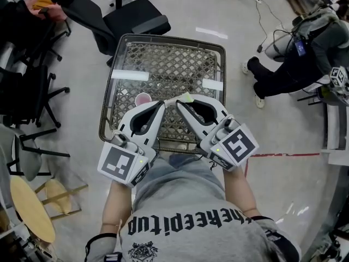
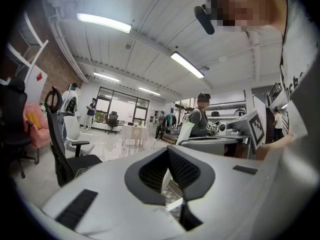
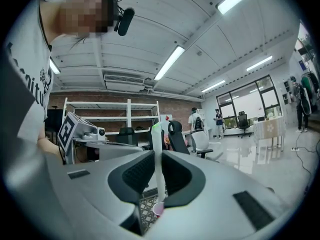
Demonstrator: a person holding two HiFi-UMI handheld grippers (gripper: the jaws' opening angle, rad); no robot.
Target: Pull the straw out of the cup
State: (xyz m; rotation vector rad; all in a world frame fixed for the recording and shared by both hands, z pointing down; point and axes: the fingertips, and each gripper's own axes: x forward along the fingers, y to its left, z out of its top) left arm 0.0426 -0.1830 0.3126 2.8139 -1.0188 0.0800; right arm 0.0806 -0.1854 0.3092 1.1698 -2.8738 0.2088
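My right gripper [image 1: 182,101] [image 3: 159,184] is shut on a white straw [image 3: 157,159] that stands upright between its pads. The straw's green top [image 1: 188,97] shows above the jaws. The small pink cup [image 1: 143,99] [image 3: 158,209] stands on the glass top of the wicker table [image 1: 163,37], below and apart from the straw, beside the outer side of the left gripper's finger. My left gripper [image 1: 161,105] [image 2: 168,176] hovers level over the table, tip to tip with the right one. A white sliver shows in its narrow jaw gap, and whether the pads press on it is unclear.
Two white tape strips [image 1: 130,75] lie on the table top. A black office chair [image 1: 136,15] stands behind the table, more chairs stand at the left, and a round wooden stool [image 1: 32,212] is at the lower left. A person [image 1: 294,64] sits at the right.
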